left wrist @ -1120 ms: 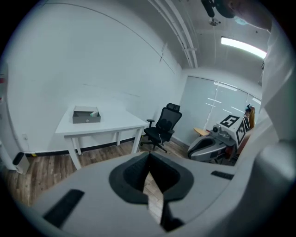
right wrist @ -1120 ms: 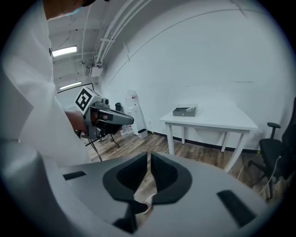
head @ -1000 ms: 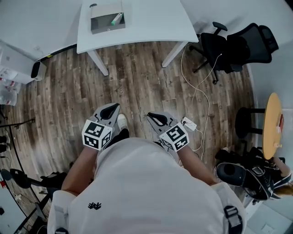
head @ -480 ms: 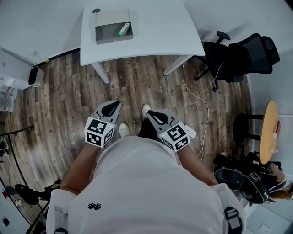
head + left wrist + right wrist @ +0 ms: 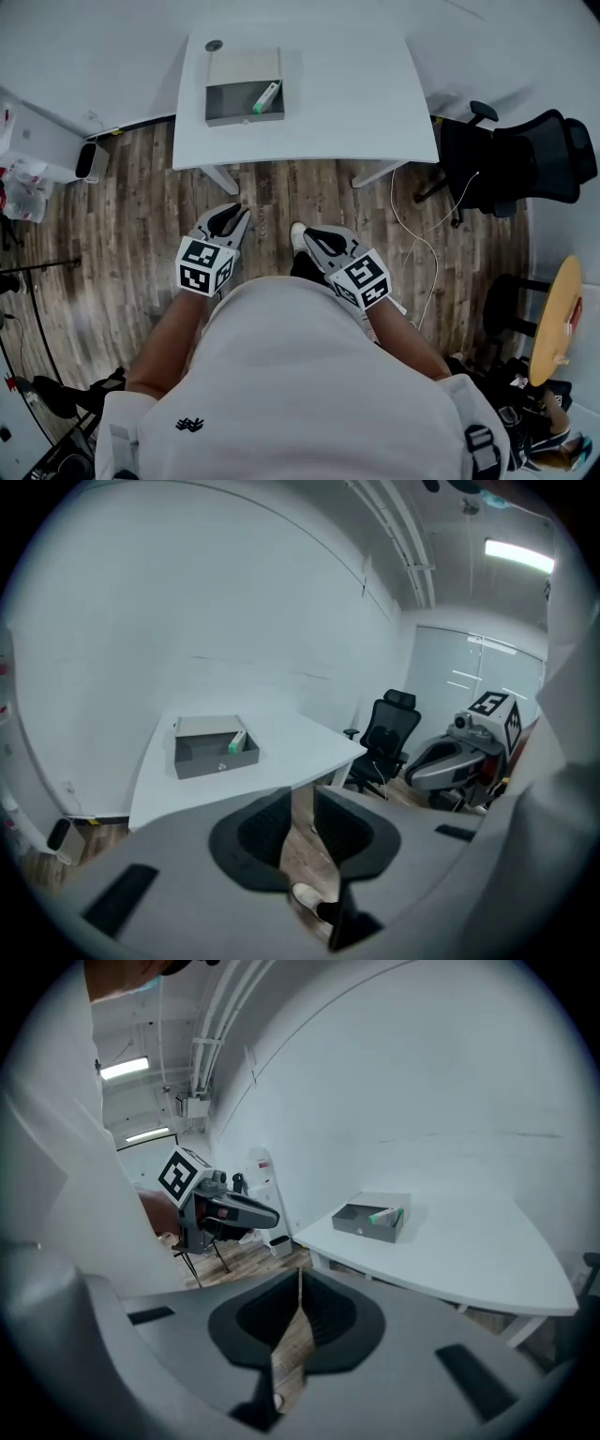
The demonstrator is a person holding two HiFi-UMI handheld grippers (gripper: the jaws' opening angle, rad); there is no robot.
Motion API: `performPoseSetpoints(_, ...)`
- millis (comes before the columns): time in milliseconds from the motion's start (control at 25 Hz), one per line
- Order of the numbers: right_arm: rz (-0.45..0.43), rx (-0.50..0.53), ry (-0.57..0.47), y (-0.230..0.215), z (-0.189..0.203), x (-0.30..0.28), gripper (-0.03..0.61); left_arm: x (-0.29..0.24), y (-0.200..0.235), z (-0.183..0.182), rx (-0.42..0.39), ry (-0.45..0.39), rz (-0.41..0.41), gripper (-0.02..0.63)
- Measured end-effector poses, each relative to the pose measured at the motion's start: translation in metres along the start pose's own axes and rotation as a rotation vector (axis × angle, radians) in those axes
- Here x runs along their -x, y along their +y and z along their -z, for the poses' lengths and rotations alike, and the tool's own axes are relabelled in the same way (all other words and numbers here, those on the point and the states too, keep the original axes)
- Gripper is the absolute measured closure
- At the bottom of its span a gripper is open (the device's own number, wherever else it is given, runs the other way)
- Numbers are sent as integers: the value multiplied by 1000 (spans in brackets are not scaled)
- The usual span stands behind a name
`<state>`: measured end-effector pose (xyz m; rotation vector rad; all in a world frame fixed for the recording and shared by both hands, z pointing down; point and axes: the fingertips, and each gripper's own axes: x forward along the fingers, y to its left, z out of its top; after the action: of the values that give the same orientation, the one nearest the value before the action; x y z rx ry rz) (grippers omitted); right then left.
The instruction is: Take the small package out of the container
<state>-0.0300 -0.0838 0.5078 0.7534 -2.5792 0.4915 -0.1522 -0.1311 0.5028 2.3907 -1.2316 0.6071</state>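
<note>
A grey open container (image 5: 242, 87) sits on the white table (image 5: 356, 103) at its far left part. The small white and green package (image 5: 266, 97) leans inside it at the right end. Both grippers are held low over the wooden floor, well short of the table. My left gripper (image 5: 235, 215) has its jaws opening, with a narrow gap and nothing between them. My right gripper (image 5: 308, 233) is shut and empty. The left gripper view shows the container (image 5: 214, 753) and package (image 5: 238, 742) far ahead; the right gripper view has the container (image 5: 371, 1222) too.
A black office chair (image 5: 525, 164) stands right of the table, with a white cable (image 5: 427, 253) trailing on the floor. A round wooden table (image 5: 553, 319) is at the far right. A small white unit (image 5: 91, 161) and shelving stand by the left wall.
The person has walked toward the table, so the table and container sit lower and larger in the head view. The left gripper's jaws have parted slightly.
</note>
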Motion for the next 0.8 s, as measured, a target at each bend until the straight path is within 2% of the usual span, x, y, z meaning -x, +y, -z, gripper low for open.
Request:
performPoseSetpoints(160,-32,13,-4,-45,-17,-11,568,-42,36,-19,1,21,-71,529)
performPoseSetpoints(360,-62,8,4,-87,-18,-12,568,-88,70,-40,-8,60,-144,517)
performPoseSetpoints(800,-51,-50,4,-162,-23,-3,568,-184,135,-78,-57,140,-189,486)
